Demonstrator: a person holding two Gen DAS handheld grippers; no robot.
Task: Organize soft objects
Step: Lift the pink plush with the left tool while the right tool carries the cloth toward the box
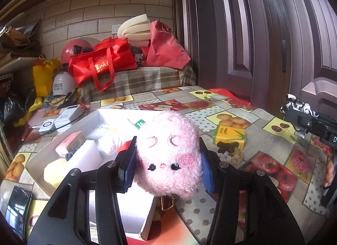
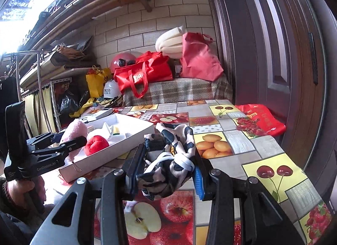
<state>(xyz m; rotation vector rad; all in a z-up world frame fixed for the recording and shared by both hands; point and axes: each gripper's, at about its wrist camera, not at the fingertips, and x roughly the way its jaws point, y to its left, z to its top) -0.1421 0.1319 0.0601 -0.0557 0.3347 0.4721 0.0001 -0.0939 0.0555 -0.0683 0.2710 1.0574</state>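
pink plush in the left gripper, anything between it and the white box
Nothing visible blocks it. The left gripper holds the pink plush right beside the open white box. The box already holds a red plush and other items, but bare floor shows at its near end.

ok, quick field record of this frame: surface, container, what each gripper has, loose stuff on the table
surface: table with fruit-print cloth
container: white tray, open top, on the table
tray contents: red plush, pink packet, white items
left gripper: shut on pink plush toy, held off the table by the tray
right gripper: shut on black-and-white cloth, clear of the tray
loose: yellow tissue pack on the cloth, outside the tray
task status: both held items not yet in the tray
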